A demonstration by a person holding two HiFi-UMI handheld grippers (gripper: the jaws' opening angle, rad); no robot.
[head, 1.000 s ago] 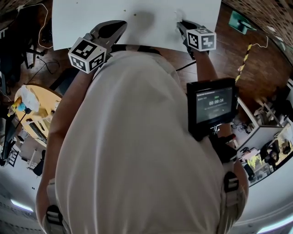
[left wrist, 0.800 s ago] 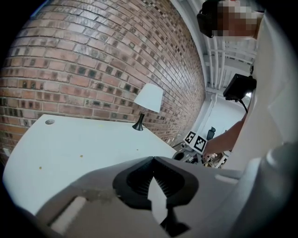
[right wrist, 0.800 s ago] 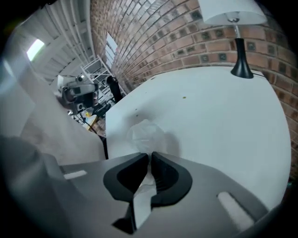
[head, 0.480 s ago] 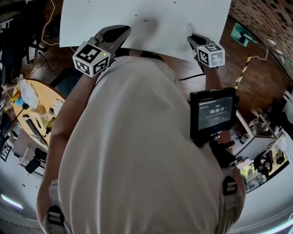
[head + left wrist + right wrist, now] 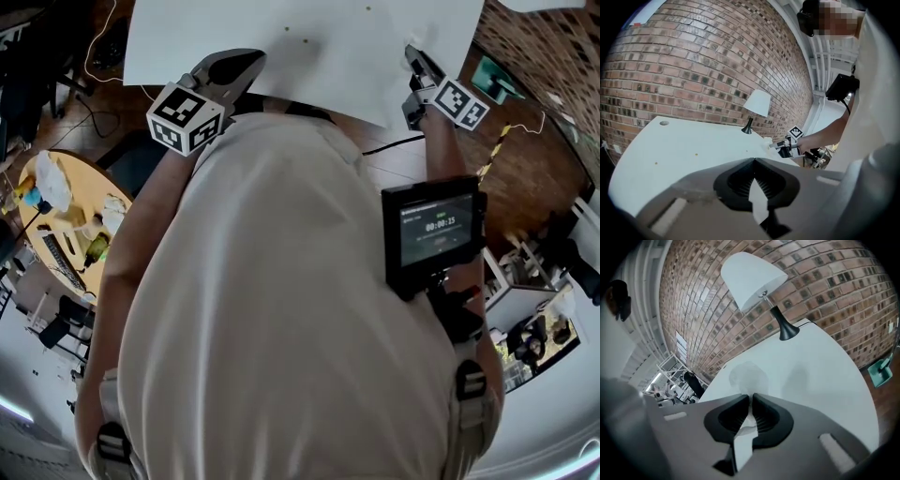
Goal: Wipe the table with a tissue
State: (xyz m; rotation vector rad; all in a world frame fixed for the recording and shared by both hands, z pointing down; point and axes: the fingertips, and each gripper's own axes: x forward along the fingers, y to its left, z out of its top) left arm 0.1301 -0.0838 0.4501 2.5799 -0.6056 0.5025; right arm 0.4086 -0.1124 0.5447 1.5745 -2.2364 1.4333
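Note:
A white table [image 5: 328, 37] fills the top of the head view. My right gripper [image 5: 412, 54] hangs over its right edge, shut on a white tissue [image 5: 746, 426] that bunches between the pads. The left gripper view shows that gripper [image 5: 780, 146] from the side, the tissue [image 5: 768, 142] at its tip just above the tabletop [image 5: 693, 145]. My left gripper [image 5: 251, 62] rests at the table's near edge. Its jaws [image 5: 753, 160] meet at the tips with nothing between them. A few small specks [image 5: 305, 39] dot the table.
A white-shaded lamp [image 5: 752, 280] on a black stem stands at the table's far side against a brick wall [image 5: 693, 61]. A round wooden table [image 5: 66, 216] with clutter is at the left. A screen [image 5: 433, 230] hangs on the person's chest.
My right gripper has moved right and risen with the tissue, rolling so its marker cube now faces sideways. The left gripper has stayed at the near edge.

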